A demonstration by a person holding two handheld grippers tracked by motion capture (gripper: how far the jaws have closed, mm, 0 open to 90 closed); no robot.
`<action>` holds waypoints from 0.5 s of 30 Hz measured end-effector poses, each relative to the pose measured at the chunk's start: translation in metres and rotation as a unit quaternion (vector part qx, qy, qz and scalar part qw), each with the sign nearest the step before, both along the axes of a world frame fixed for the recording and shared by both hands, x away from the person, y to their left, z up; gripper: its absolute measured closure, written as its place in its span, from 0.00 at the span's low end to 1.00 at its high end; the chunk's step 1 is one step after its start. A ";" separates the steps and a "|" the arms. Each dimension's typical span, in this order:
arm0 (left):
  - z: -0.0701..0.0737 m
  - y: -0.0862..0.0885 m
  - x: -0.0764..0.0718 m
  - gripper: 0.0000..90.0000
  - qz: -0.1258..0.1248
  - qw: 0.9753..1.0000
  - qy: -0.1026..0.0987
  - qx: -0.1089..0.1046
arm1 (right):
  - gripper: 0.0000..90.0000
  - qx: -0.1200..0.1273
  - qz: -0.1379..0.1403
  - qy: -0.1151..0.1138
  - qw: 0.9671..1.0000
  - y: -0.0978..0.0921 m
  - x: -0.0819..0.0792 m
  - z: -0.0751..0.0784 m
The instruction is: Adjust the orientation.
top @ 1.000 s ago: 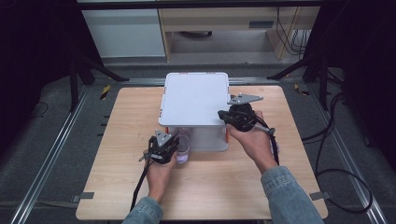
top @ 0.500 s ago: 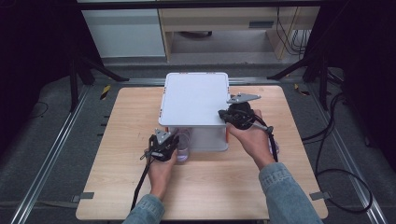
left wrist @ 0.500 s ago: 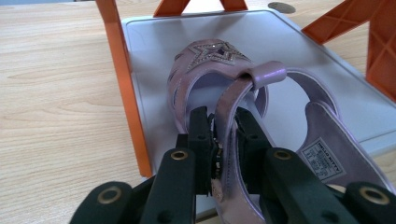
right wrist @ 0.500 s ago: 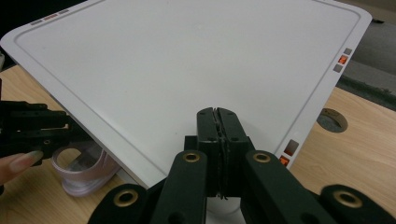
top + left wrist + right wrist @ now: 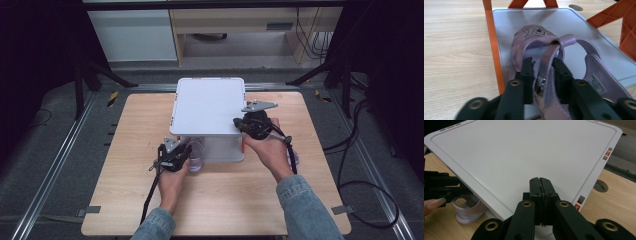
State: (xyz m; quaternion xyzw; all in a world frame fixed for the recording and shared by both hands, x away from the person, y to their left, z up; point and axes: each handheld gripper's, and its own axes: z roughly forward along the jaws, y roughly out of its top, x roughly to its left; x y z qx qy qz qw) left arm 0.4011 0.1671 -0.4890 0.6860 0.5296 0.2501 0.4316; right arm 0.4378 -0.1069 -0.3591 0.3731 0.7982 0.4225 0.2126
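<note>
Sandal going onto the rack's lower shelf

The pink sandal (image 5: 541, 62) lay partly on the grey lower shelf (image 5: 524, 20), its strap pinched by the left gripper (image 5: 541, 67); release seemingly remained. The right gripper (image 5: 540, 182), jaws closed and empty, rested over the white top shelf (image 5: 524, 152).

– We see a pale wooden table (image 5: 125, 200) with visible grain, matt.

– And we see a smooth white plastic shelf top (image 5: 524, 152) on orange plastic legs (image 5: 492, 45). The sandal (image 5: 536, 42) looks like soft lilac leather with glittery studs.
</note>
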 end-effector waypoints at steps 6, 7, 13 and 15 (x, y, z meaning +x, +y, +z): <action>0.007 0.002 -0.007 0.66 -0.007 1.000 -0.003 -0.005 | 1.00 -0.004 -0.002 -0.001 1.000 0.001 -0.001 0.000; 0.009 0.003 -0.010 0.65 -0.007 1.000 -0.007 -0.008 | 1.00 -0.005 -0.002 -0.002 1.000 0.001 -0.001 0.000; 0.025 0.008 -0.031 0.66 -0.028 0.999 -0.012 -0.016 | 1.00 -0.008 -0.002 -0.003 1.000 0.002 -0.001 0.000; 0.028 0.008 -0.040 0.73 -0.044 0.999 -0.009 -0.010 | 1.00 -0.009 -0.003 -0.004 1.000 0.002 -0.001 0.000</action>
